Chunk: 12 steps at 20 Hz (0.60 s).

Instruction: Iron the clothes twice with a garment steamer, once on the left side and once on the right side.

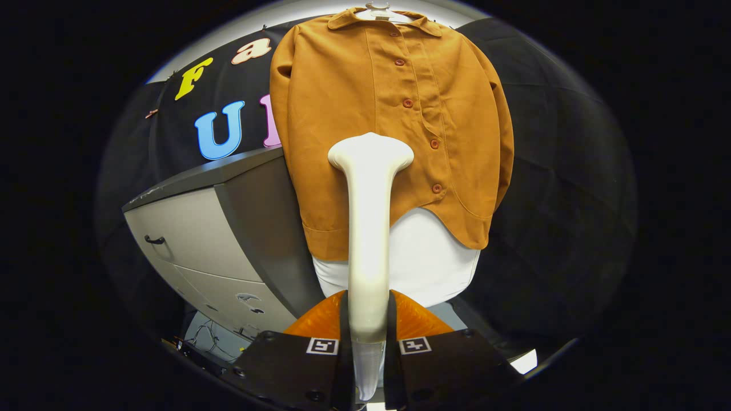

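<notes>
The fingers (pixel 368 337) clench the steamer (pixel 369 240) by its smooth, rigid handle (likely slippery); the hanging shirt (pixel 354 103) looks soft and yielding.

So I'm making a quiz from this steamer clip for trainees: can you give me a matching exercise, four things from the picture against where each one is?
Things:
1. garment steamer
2. brown shirt
3. grey cabinet
4. white board

Places:
A. on a hanger, beyond the steamer's head
B. beside the shirt, with drawers and a dark handle
C. clamped between the two fingers of the claw
D. behind the shirt, showing below its hem

Pairs: 1-C, 2-A, 3-B, 4-D
</notes>
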Available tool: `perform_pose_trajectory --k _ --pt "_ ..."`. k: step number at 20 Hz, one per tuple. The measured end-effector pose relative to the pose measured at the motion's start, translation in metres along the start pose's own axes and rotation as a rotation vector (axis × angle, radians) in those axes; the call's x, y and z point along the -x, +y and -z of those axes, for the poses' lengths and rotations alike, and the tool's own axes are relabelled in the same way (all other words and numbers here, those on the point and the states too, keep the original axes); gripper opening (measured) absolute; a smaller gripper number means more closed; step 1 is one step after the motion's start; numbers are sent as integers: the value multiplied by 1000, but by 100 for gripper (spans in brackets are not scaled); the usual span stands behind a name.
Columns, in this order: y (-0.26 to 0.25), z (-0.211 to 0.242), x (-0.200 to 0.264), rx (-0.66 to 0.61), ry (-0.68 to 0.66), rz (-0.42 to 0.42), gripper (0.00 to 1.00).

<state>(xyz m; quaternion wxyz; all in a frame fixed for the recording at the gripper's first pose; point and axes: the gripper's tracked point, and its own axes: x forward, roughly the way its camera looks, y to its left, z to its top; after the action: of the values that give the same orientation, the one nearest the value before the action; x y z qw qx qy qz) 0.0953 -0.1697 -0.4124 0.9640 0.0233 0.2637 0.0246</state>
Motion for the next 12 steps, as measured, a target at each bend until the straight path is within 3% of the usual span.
perform_pose_trajectory --k 7,12 --pt "-3 6 24 -25 3 -9 23" --pt "-10 -37 64 -32 -94 -22 23"
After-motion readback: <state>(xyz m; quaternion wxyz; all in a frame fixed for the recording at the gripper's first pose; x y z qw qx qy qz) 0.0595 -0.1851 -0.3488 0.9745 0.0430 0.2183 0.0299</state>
